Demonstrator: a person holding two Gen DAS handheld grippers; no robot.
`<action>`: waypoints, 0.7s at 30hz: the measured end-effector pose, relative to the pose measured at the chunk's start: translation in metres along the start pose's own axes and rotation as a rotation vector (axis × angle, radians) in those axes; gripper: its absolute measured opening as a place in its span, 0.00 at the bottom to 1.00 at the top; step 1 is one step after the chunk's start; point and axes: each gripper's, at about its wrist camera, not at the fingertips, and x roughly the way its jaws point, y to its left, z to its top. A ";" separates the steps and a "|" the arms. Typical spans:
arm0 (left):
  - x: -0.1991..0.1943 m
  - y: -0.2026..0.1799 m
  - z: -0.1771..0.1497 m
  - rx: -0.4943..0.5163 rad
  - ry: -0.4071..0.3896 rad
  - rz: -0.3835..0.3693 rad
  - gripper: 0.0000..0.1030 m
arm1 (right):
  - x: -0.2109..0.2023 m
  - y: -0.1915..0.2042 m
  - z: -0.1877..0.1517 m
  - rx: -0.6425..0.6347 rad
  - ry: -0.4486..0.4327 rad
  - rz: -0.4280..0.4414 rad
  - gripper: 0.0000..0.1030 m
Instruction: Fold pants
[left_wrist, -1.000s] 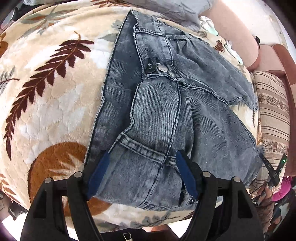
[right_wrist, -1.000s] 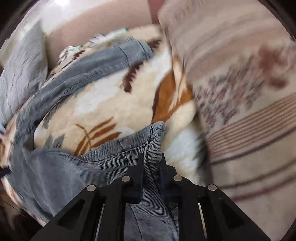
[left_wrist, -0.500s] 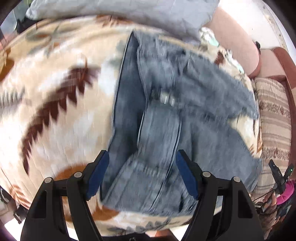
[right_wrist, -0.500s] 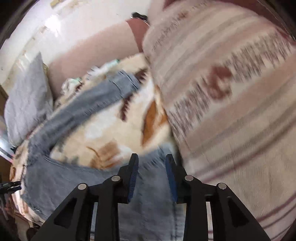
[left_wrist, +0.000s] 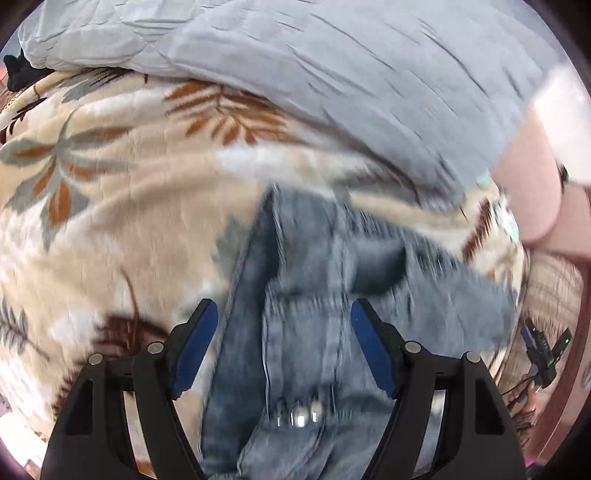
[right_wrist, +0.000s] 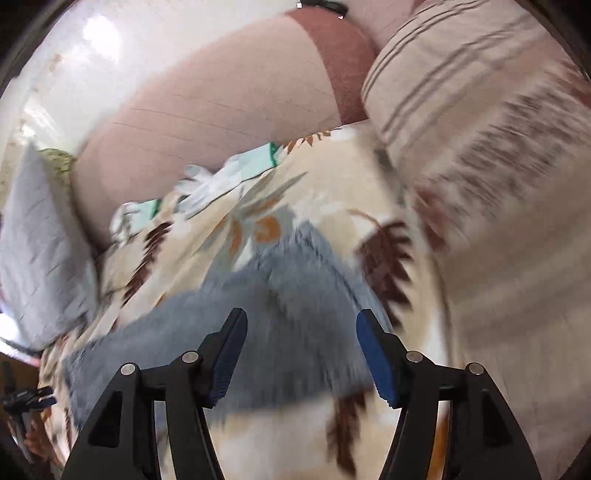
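Bed surface: cream fleece blanket (left_wrist: 122, 206) with brown and grey leaf print, motion blur in both views.

Left wrist view: grey pillow (left_wrist: 332, 74) spans 10 to 2 o'clock, lying on the blanket's far edge. Pink padded headboard (left_wrist: 532, 192) at 3 o'clock. Grey denim pants (left_wrist: 314, 314) run from centre down to 6 o'clock, metal buttons (left_wrist: 299, 408) low between the fingers. Left gripper (left_wrist: 284, 347) jaws wide apart, blue pads clear of the fabric, holding nothing.

Right wrist view: pants (right_wrist: 280, 295) lie at centre, a bunched grey fold on the blanket. Striped beige cushion (right_wrist: 491, 155) from 1 to 4 o'clock; headboard (right_wrist: 207, 110) at 11; pillow (right_wrist: 40, 240) at 9. Right gripper (right_wrist: 301, 354) jaws opening, denim below the gap, pads not pressing it. No containers in view.
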 end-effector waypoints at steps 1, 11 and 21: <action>0.004 0.004 0.007 -0.016 0.000 -0.001 0.73 | 0.010 0.001 0.006 -0.001 0.008 -0.005 0.61; 0.056 -0.014 0.031 -0.003 0.069 -0.066 0.73 | 0.070 0.032 0.005 -0.218 0.036 -0.157 0.43; -0.023 -0.056 -0.034 0.209 -0.223 0.040 0.05 | -0.034 0.027 -0.038 -0.207 -0.107 -0.146 0.05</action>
